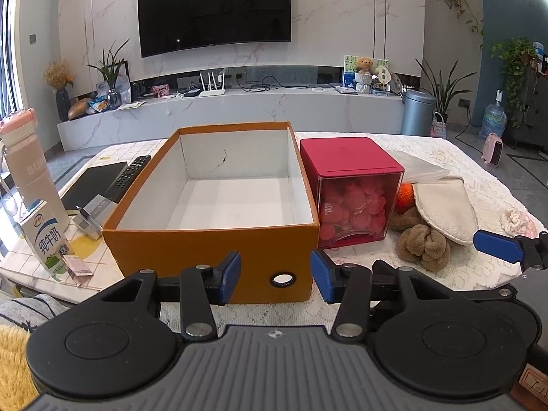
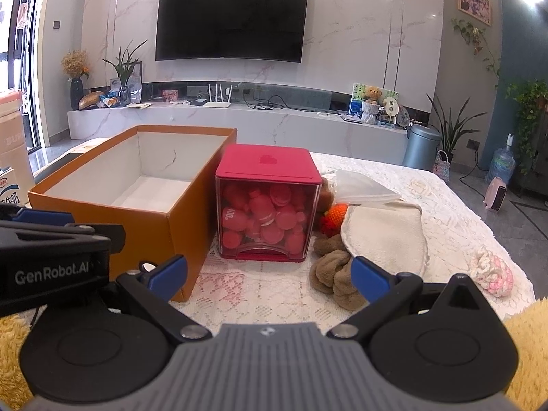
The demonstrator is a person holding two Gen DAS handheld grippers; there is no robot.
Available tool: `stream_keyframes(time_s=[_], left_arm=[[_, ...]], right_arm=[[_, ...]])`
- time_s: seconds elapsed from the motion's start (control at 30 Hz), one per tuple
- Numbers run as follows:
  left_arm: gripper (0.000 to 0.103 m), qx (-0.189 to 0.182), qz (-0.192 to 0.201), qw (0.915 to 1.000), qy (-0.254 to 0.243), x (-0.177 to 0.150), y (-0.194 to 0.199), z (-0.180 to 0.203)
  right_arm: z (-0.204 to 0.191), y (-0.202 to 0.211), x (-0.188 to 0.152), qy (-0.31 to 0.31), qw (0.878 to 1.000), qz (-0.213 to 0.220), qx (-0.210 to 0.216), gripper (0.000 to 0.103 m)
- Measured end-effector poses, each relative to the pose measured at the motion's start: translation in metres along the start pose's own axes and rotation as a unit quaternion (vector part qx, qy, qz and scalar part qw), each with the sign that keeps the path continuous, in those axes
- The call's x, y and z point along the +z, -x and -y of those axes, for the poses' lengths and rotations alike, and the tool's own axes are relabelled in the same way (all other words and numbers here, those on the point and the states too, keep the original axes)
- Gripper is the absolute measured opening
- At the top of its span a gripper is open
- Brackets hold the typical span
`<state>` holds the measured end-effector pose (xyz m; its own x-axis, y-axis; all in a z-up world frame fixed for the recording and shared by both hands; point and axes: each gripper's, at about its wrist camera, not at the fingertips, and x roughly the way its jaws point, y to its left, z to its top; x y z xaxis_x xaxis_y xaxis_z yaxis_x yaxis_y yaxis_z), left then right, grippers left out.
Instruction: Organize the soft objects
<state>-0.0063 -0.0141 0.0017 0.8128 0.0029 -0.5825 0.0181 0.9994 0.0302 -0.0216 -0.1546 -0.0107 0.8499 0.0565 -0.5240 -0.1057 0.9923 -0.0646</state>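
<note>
An empty orange cardboard box (image 1: 212,239) (image 2: 144,226) with a white inside stands on the lace-covered table. To its right is a red-lidded clear container (image 1: 356,202) (image 2: 265,212) of red pieces. Beside that lie a brown plush scrunchie (image 1: 423,243) (image 2: 334,274), a cream cloth (image 1: 445,205) (image 2: 387,236), an orange knitted item (image 1: 404,195) (image 2: 334,219), a white bag (image 2: 363,186) and a pink-white knitted ball (image 1: 515,221) (image 2: 491,270). My left gripper (image 1: 274,277) is open and empty before the box. My right gripper (image 2: 270,274) is open and empty near the scrunchie.
A milk carton (image 1: 46,239), a pink bottle (image 1: 29,167), a remote (image 1: 132,171), a black tablet (image 1: 94,185) and a metal clip (image 1: 90,215) sit left of the box. A TV (image 1: 214,7) and a marble console (image 1: 239,109) are behind. Yellow fur (image 2: 527,349) lies at the near edge.
</note>
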Motion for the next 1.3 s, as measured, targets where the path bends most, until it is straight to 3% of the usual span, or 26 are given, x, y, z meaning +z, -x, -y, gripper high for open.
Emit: stream_keyframes(time_s=[0.37,0.5,0.8,0.97,1.13,1.3], left_arm=[[0.071,0.017,-0.005,0.9998,0.009,0.0,-0.002,0.0],[0.086,0.035,0.0,0.9993,0.009,-0.001,-0.003,-0.001],[0.089,0.054,0.012,0.9984,0.004,0.006,0.005,-0.001],[0.094,0.053,0.025,0.9982,-0.008,0.016,0.016,0.005],[0.094,0.049,0.034,0.998,-0.023,0.028,0.019,0.022],[0.094,0.029,0.035,0.9982,-0.039,0.043,0.015,0.048]], right_arm=[[0.001,-0.001,0.0,-0.003,1.0,-0.002,0.001,0.1],[0.001,-0.001,0.0,-0.004,1.0,-0.001,0.001,0.1],[0.006,0.002,0.003,-0.012,1.0,0.002,-0.001,0.1],[0.026,0.014,0.022,-0.016,0.997,0.013,-0.07,0.1],[0.079,0.029,0.044,-0.083,0.992,0.028,-0.094,0.1],[0.133,0.034,0.068,-0.1,0.984,0.045,-0.142,0.1]])
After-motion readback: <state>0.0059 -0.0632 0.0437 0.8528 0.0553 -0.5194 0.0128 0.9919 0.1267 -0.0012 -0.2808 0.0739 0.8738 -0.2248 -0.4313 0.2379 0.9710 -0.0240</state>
